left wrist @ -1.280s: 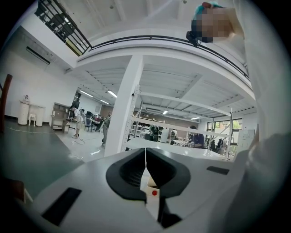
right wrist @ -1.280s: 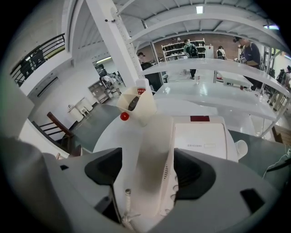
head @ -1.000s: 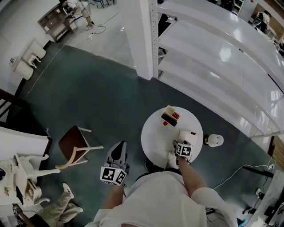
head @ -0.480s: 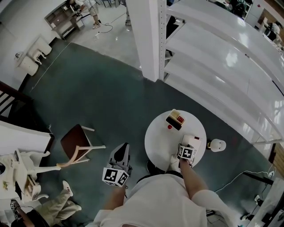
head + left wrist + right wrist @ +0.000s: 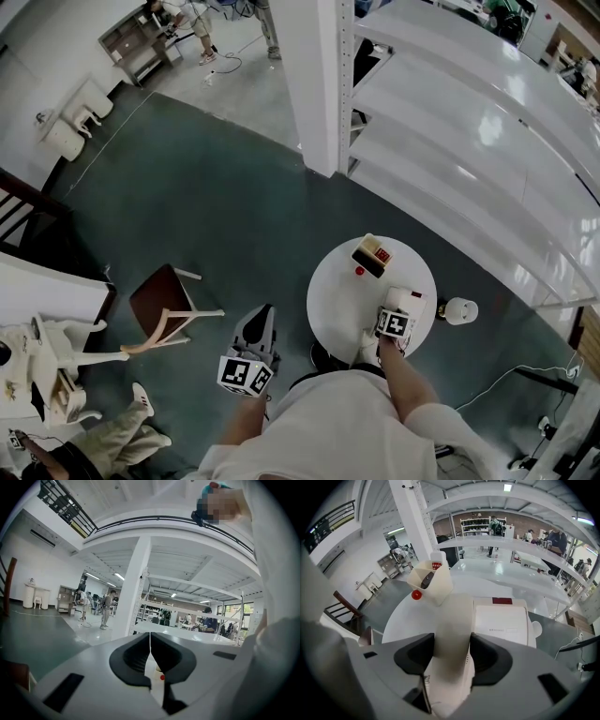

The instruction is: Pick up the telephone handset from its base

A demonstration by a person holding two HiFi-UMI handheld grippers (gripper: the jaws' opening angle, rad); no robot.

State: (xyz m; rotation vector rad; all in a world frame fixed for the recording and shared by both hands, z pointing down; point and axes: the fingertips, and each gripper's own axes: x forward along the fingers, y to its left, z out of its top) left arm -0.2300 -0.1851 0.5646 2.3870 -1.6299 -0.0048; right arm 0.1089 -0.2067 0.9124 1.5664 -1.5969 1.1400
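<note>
A white handset [image 5: 452, 630] lies along the left side of its base [image 5: 501, 620] on a round tabletop [image 5: 405, 620], its long axis running away from the person. The right tool [image 5: 451, 656] tilts steeply down, closing on the handset, pads touching both sides. The left tool [image 5: 150, 660] is held level beside the tabletop, jaws together.

you'll find nothing here that you can actually read. the telephone base [image 5: 501, 620] carries a thin line of grey print on its flat top, too small to make out, and a dark red label [image 5: 502, 600] at its far edge whose lettering doesn't resolve. the white box [image 5: 433, 588] farther back on the tabletop [image 5: 403, 616] shows a small red patch [image 5: 436, 566] with pale marks, also illegible.
</note>
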